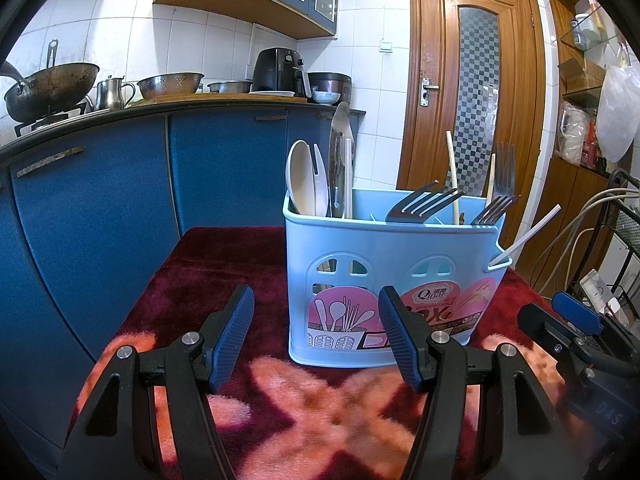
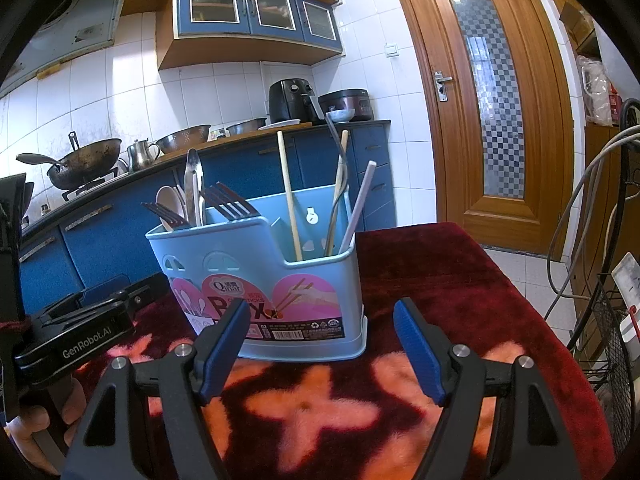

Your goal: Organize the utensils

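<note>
We held our left gripper point(image 1: 316, 334) with jaws apart and empty. Our right gripper point(image 2: 322, 346) gaped likewise, tilted slightly downward.

Holder point(image 1: 394, 280): a light blue plastic utensil box with arched cut-outs and a pink label, stood upright on the worktop; its compartments are divided inside.
Spoon point(image 1: 301, 178): cream plastic, stood bowl-up in the left compartment as seen from the left wrist view.
Tongs point(image 1: 339, 148): metal, set upright just beside the spoon in the same compartment.
Forks point(image 1: 424, 202): metal, leaned tines-up in the middle compartment; more forks point(image 1: 502, 176) are seen to the right.
Chopsticks point(image 2: 289, 196): pale wood, leaned in the lower end compartment.
Straw point(image 2: 359, 206): white, tilted outward in that end compartment.
</note>
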